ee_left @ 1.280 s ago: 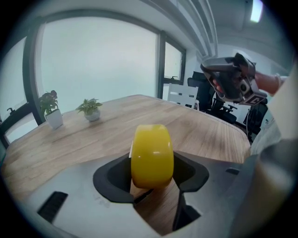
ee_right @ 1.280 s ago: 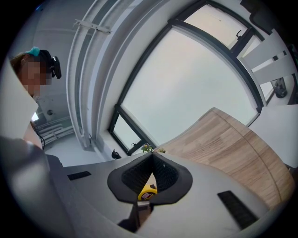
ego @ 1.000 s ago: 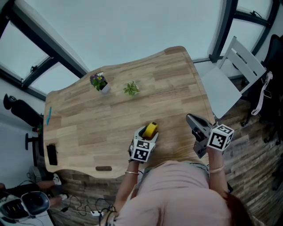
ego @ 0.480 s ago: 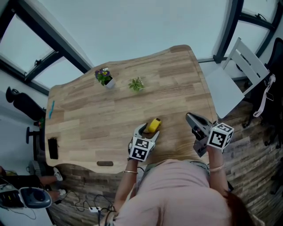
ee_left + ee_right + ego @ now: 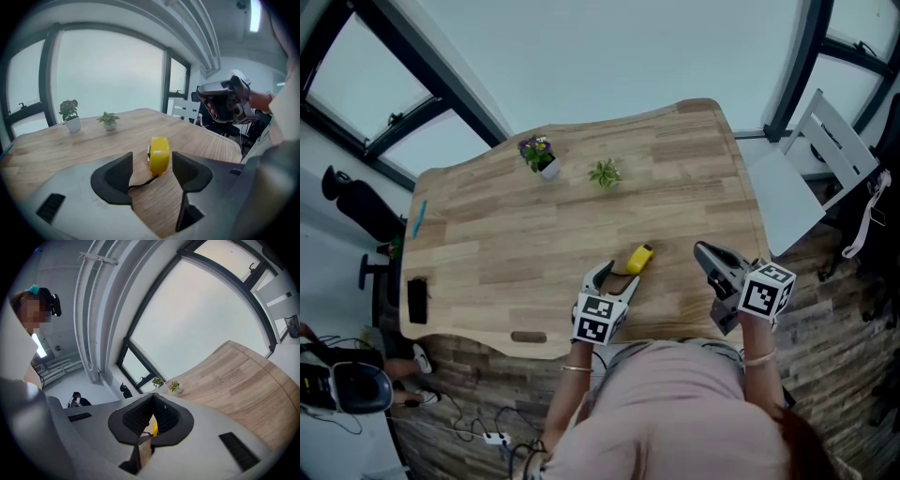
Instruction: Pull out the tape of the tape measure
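A yellow tape measure (image 5: 639, 258) lies on the wooden table (image 5: 516, 244) near its front edge. My left gripper (image 5: 614, 277) is open just short of it, with the jaws set wide. In the left gripper view the tape measure (image 5: 159, 153) stands on edge a little beyond the jaw tips, in line with the gap, and its black strap (image 5: 140, 183) trails back between them. My right gripper (image 5: 703, 250) hovers near the table's right front corner, shut on nothing. Through the slit of its jaws in the right gripper view, a sliver of yellow tape measure (image 5: 154, 428) shows.
Two small potted plants (image 5: 538, 153) (image 5: 604, 172) stand at the far side of the table. A blue pen (image 5: 418, 218) and a black flat object (image 5: 417, 300) lie at the left end. A white chair (image 5: 811, 178) stands to the right of the table.
The tape measure was between my left jaws a second ago; now it lies free just past their tips. The head view has shifted. The right gripper has held still.
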`<state>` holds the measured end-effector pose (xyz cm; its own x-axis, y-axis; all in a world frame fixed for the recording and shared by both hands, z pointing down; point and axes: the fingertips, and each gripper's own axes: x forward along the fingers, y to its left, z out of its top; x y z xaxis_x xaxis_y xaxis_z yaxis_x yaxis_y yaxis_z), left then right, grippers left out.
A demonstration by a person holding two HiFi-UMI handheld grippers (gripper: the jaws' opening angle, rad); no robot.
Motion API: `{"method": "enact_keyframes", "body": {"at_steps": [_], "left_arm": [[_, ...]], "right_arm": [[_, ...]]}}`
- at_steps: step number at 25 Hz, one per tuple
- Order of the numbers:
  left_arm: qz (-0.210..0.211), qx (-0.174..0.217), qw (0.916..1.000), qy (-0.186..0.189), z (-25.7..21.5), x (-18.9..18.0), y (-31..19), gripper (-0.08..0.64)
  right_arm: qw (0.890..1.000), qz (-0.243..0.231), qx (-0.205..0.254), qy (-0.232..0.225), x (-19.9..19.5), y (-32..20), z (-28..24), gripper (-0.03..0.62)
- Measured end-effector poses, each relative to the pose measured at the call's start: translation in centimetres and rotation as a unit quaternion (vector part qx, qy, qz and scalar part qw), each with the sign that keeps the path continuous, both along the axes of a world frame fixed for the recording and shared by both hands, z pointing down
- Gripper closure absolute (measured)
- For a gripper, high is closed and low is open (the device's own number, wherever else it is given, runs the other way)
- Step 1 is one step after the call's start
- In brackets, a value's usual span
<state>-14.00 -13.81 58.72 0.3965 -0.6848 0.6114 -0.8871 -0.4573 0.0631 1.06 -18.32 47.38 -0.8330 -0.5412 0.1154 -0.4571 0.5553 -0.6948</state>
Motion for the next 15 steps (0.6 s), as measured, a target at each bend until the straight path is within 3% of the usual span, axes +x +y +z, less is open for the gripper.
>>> {"method": "enact_keyframes", "body": {"at_steps": [8,15], "left_arm": [[-0.025,0.012,0.9993,0.025,-2.2,-1.5,1.9,0.348],[-0.042,0.031,0.9979,0.038,-4.5,-2.6,3.7,0.433]], "right_arm": [[0.998,0.004,0.04,0.038,-1.6,1.7,-1.0,0.594],[0.992,0.009,0.093,0.082,-2.5,3.2,-2.8,0.594]]}}
